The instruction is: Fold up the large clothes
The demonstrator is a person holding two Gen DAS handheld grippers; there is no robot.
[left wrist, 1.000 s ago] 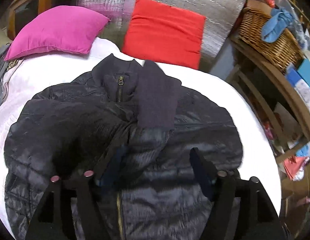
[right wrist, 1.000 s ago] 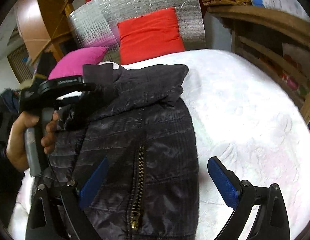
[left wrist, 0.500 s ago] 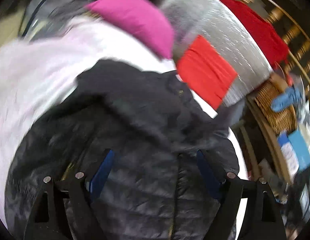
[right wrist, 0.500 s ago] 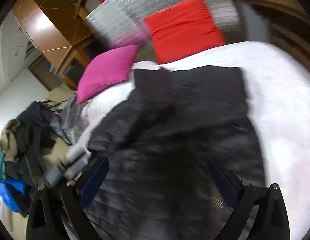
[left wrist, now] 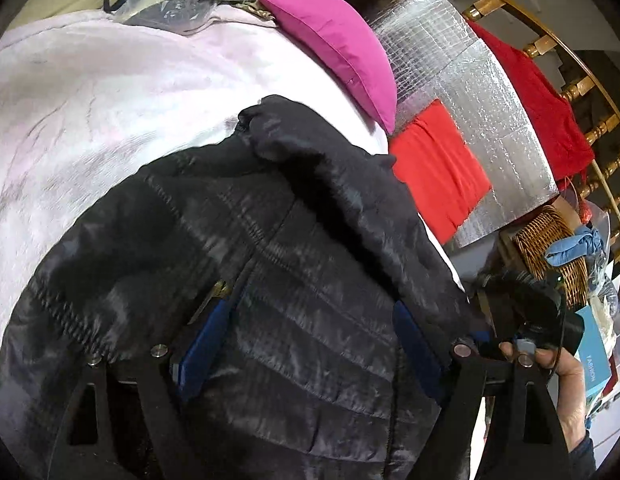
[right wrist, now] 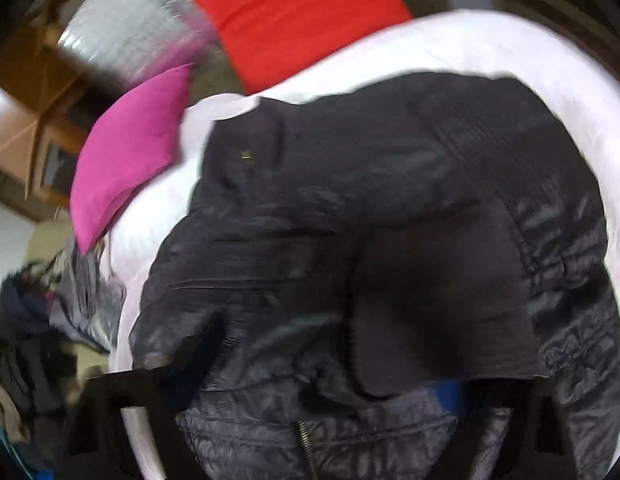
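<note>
Hem grab on a slippery jacket

The black puffer jacket [left wrist: 293, 280] lies on the white bedcover [left wrist: 109, 112]. Left gripper [left wrist: 310, 344] spread wide over it; right gripper [right wrist: 322, 400], blurred, has just been closing, seemingly on the near hem. A shallow pinch could slip.

- Jacket [left wrist: 310, 280]: black, shiny, quilted in stripes
- Bed cover [left wrist: 109, 100]: pale pink-white
- Cushions: magenta [left wrist: 338, 40] & red [left wrist: 438, 164]
- Panel [left wrist: 470, 80]: silver foil w/ grid
- Gripper pads [left wrist: 201, 348]: blue

Your left gripper [left wrist: 310, 344] has black angular arms, silver screws and blue pads [left wrist: 201, 350]; your right hand [left wrist: 566, 376] wears a dark sleeve [left wrist: 582, 456].
</note>
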